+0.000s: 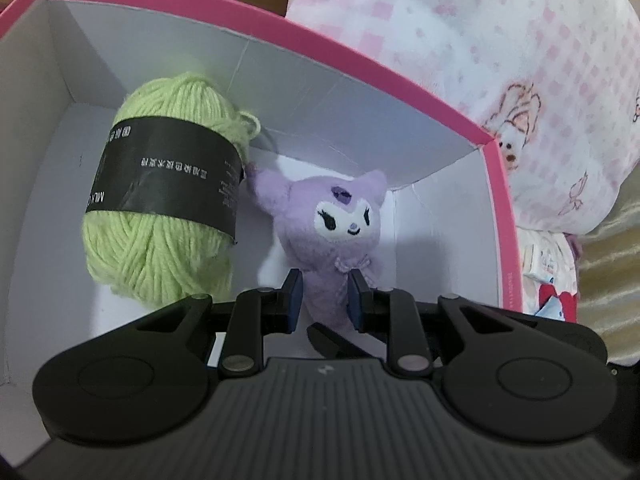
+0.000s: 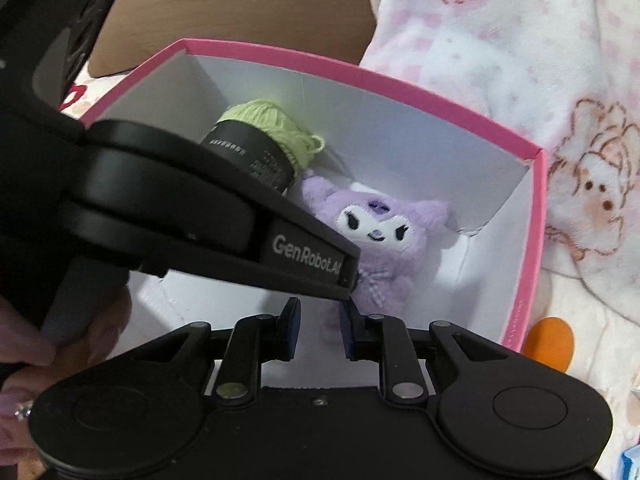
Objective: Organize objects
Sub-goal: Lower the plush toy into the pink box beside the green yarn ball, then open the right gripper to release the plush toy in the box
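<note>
Left wrist view looks down into a pink box [image 1: 496,216] with white inner walls. Inside it, a ball of green yarn [image 1: 160,216] with a dark paper band lies at the left, and a purple plush toy [image 1: 340,232] lies just right of it, one ear touching the yarn. The left gripper [image 1: 322,294] is closed on the lower body of the plush toy, its blue pads pressing in from both sides.

From the right wrist view, the right gripper [image 2: 319,322] hovers over the near part of the box with its jaws drawn in as far as they go and nothing held between them; the plush toy's lower body lies beyond its tips. The left gripper's black body crosses this view from the left. A pink-and-white patterned blanket [image 2: 520,60] lies beyond the box to the right.
</note>
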Action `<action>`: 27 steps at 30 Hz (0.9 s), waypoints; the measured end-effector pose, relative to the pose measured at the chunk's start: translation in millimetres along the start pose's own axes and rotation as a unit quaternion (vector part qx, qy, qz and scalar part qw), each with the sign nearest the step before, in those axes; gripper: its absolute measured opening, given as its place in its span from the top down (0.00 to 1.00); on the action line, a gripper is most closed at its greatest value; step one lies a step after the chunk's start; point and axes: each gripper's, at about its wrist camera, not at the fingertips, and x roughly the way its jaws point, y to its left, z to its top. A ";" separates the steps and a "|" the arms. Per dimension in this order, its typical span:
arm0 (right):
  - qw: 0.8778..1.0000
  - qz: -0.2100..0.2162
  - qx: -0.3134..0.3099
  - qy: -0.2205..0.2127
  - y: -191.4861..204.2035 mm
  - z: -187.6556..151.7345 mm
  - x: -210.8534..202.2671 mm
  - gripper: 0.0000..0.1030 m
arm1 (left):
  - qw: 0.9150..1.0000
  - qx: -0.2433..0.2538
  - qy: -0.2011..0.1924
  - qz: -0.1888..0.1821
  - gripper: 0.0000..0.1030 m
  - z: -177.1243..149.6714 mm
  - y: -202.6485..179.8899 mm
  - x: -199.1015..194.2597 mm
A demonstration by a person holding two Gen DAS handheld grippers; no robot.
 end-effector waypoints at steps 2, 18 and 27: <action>1.000 -0.013 0.006 -0.011 -0.1 0.8 -0.9 0.78 | 1.000 -0.006 -0.003 -0.001 0.78 1.3 0.9 -2.4; 0.997 0.048 0.016 -0.059 -0.2 -10.8 -51.4 0.55 | 0.999 0.012 -0.038 0.035 0.74 -5.6 -14.7 -55.9; 0.994 0.060 0.026 -0.083 1.1 -35.7 -106.8 0.37 | 0.996 0.047 -0.047 0.053 0.59 -23.4 -36.7 -121.2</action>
